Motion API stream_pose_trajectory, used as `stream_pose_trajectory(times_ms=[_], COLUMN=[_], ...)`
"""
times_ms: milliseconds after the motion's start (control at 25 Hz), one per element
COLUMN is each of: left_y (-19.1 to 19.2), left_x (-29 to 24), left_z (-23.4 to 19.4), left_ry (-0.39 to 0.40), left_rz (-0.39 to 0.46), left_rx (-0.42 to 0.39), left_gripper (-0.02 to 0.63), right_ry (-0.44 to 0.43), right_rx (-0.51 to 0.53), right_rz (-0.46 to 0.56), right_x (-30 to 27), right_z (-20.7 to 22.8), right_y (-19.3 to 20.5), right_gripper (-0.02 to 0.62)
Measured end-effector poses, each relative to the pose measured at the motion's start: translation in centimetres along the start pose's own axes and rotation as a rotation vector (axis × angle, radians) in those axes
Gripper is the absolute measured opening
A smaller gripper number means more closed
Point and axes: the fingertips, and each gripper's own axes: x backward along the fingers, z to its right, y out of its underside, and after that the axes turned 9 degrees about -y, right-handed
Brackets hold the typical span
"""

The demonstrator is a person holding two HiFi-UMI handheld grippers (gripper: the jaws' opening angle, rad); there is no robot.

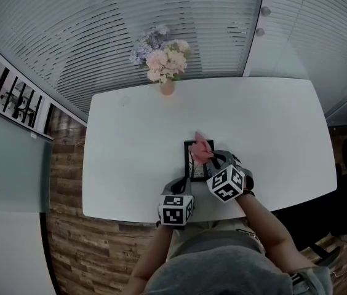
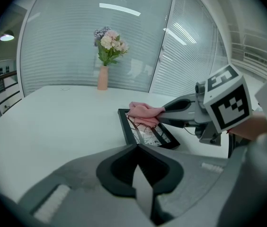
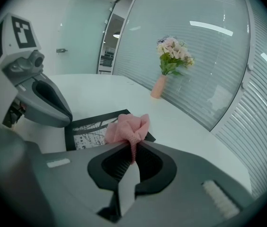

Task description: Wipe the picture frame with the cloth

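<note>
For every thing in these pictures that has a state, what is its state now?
right gripper: shut on the cloth.
left gripper: shut, nothing between its jaws.
cloth: bunched, resting on the picture frame.
picture frame: lying flat on the table, picture side up.
flower vase: upright at the table's far edge.

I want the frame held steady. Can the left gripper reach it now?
Likely yes: the left gripper, shut, sits at the near edge of the frame, nothing between; the cloth is farther back.

A flower vase (image 1: 167, 87) stands on the white table (image 1: 130, 158).
</note>
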Motion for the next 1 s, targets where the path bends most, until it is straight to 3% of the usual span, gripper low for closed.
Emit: stream_pose_trajectory(times_ms=[520, 1000], left_y=[0.0, 0.0], left_x=[0.0, 0.0], left_z=[-0.1, -0.1], left_ry=[-0.011, -0.018], left_rz=[0.003, 0.015], left_rx=[0.023, 0.025], left_gripper=[0.002, 0.002], right_ry=[0.033, 0.046], right_rx=[-0.028, -0.047], right_rz=[0.007, 0.165], right_x=[1.2, 5.8], right_z=[1.0, 0.1], right_y=[0.8, -3.0], right_gripper=[0.015, 0.015])
